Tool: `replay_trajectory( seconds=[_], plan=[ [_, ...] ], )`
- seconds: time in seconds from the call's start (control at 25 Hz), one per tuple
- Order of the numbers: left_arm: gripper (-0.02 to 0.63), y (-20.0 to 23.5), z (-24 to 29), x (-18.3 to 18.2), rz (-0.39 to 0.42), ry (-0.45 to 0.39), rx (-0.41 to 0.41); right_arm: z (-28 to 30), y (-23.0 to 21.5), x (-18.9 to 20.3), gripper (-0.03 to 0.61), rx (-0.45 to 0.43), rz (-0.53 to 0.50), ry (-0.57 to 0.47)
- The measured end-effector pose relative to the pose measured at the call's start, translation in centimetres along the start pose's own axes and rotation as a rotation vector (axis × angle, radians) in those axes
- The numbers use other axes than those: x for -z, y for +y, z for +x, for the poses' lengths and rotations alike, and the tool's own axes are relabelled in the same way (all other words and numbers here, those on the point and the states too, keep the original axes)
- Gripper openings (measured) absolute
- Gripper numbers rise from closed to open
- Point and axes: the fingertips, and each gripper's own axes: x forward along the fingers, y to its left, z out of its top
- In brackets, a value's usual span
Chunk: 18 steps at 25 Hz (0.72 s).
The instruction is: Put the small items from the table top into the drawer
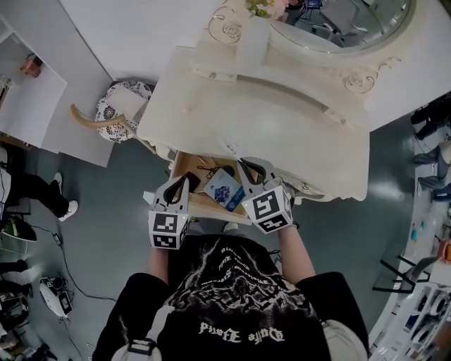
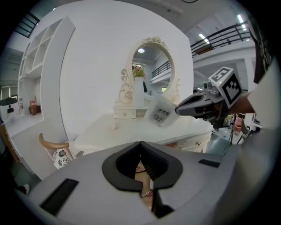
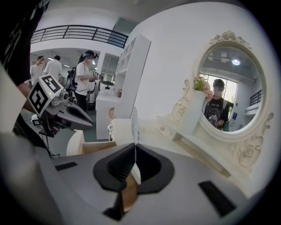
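Observation:
A thin clear packet [image 2: 160, 111] with a printed label hangs over the white dressing table [image 1: 282, 127], with my right gripper [image 1: 243, 165] shut on it. In the right gripper view the packet [image 3: 134, 125] stands edge-on between the closed pads. The wooden drawer [image 1: 199, 206] is pulled open below the table's front edge. It holds a blue-patterned pack [image 1: 224, 189] and a dark cord [image 1: 204, 170]. My left gripper [image 1: 184, 181] hovers over the drawer's left side, shut with nothing in it. It sits left of the right gripper [image 2: 183, 108].
A tall white vase of flowers [image 1: 257, 28] and an oval mirror [image 1: 352, 21] stand at the table's back, with a small drawer box [image 2: 124, 113] beside them. A chair with a patterned cushion [image 1: 120, 106] is to the table's left. People stand in the background [image 3: 85, 79].

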Motion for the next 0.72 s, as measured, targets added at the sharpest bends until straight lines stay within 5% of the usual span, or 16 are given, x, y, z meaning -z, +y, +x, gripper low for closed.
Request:
replay_trajectory(
  seconds=[0.72],
  plan=[
    [0.015,-1.4,-2.8,1.3,-0.037,-0.01,-0.078,-3.7,4.1,0.4,0.014,-0.09,-0.086,-0.054]
  ],
)
